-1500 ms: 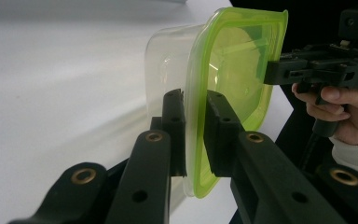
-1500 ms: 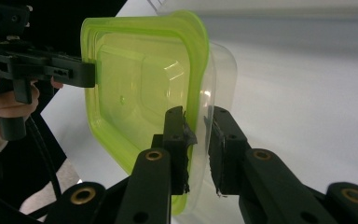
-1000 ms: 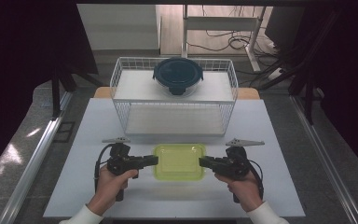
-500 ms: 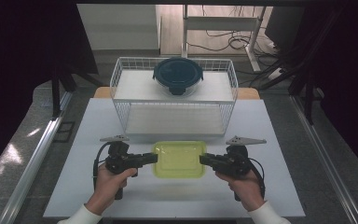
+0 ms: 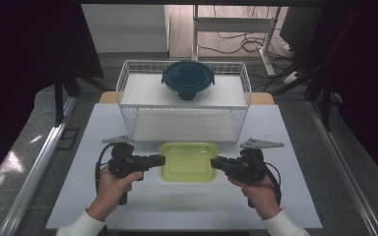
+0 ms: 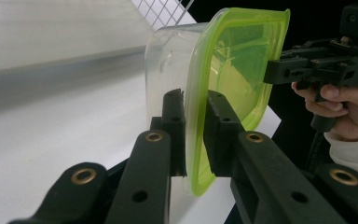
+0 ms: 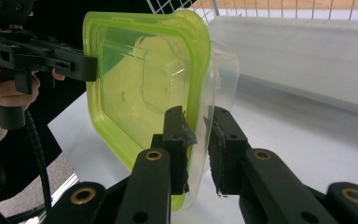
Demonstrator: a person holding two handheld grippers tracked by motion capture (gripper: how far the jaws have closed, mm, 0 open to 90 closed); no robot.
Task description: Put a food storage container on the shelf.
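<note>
A clear tub with a yellow-green lid is held level between the two grippers, just in front of the wire basket. My left gripper is shut on the lid's left rim, and the left gripper view shows its jaws pinching the rim of the tub. My right gripper is shut on the right rim. Seen from the right gripper, that gripper's jaws close on either side of the edge of the tub. Each gripper also appears across the tub in the other's view: right gripper, left gripper.
A white wire basket stands at the back of the white table, directly behind the tub. A dark blue round lidded container sits on its upper shelf. Bare tabletop lies to either side of the hands.
Both grippers and the tub between them have shifted slightly toward the basket. The grips have not changed.
</note>
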